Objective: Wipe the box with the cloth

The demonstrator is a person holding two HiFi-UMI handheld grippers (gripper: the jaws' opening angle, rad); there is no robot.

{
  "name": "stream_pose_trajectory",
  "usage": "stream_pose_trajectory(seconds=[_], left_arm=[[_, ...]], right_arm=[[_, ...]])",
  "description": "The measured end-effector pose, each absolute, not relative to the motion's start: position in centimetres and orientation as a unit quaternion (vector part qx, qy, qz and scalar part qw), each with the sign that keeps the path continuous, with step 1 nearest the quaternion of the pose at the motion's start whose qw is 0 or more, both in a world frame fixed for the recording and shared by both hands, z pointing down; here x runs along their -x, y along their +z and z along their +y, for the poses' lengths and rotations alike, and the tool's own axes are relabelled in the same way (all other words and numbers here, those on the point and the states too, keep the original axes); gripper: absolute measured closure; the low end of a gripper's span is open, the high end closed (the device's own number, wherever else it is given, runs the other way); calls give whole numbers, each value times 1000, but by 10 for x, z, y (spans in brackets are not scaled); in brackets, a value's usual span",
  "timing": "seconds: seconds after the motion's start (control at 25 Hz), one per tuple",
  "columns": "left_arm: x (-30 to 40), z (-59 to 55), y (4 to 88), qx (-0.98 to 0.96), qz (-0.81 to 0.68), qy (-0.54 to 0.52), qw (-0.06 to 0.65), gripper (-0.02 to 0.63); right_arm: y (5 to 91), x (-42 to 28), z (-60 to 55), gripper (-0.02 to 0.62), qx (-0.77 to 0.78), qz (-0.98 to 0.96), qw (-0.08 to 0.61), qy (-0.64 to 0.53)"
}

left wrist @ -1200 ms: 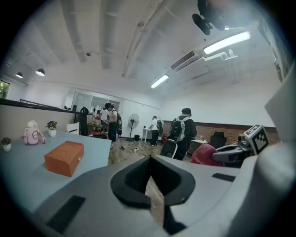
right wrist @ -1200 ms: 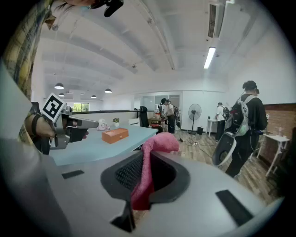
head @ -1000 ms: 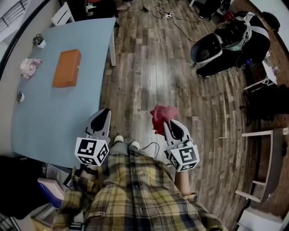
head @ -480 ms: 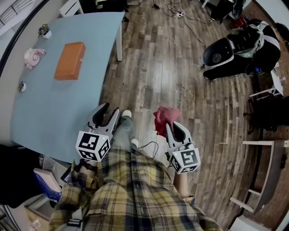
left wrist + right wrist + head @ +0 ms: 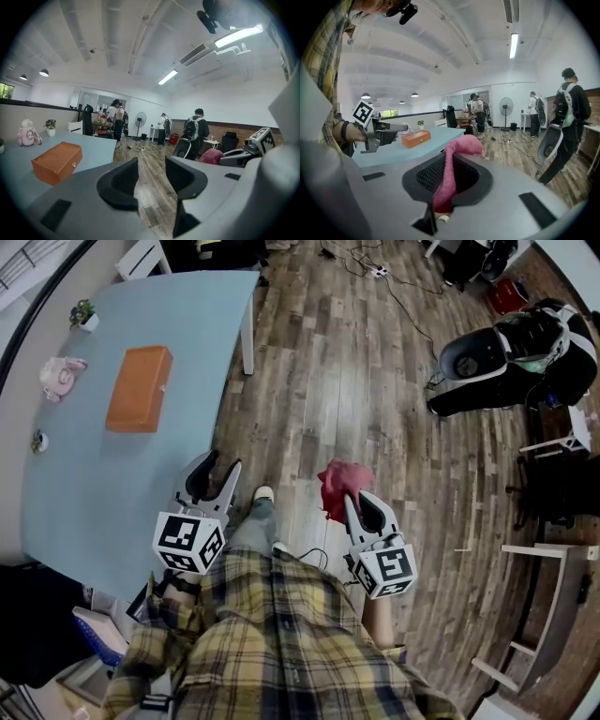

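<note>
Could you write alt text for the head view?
Seen from above, a person in a yellow plaid shirt holds a crumpled pink cloth in the right gripper; the left gripper, its jaws just opened wider, holds nothing. An orange rectangular box lies on the light blue table ahead.

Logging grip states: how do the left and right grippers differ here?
The left gripper has just been opening its jaws, which stand apart with nothing between them; the right gripper is shut on the pink cloth. The left gripper is by the blue table edge, the right gripper over wooden floor. Both carry marker cubes.
</note>
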State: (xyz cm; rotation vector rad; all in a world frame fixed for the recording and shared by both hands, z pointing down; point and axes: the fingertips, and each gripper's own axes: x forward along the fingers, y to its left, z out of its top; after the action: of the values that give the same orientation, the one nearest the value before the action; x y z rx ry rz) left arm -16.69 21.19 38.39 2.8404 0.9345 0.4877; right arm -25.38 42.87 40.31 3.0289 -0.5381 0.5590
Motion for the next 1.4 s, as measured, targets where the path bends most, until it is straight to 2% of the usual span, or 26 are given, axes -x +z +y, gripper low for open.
stream_pose_trajectory(seconds=[0.24, 0.68, 1.4], left_arm=[[69, 193, 372, -940, 297, 152, 75, 433], [-11, 168, 385, -946, 273, 150, 89, 433], [-23, 62, 398, -974, 114, 141, 137, 433]], right_arm=[[392, 160, 414, 557, -966, -180, 24, 184], [401, 69, 384, 557, -957, -216, 38, 192], [400, -16, 280, 557, -897, -379, 97, 206]])
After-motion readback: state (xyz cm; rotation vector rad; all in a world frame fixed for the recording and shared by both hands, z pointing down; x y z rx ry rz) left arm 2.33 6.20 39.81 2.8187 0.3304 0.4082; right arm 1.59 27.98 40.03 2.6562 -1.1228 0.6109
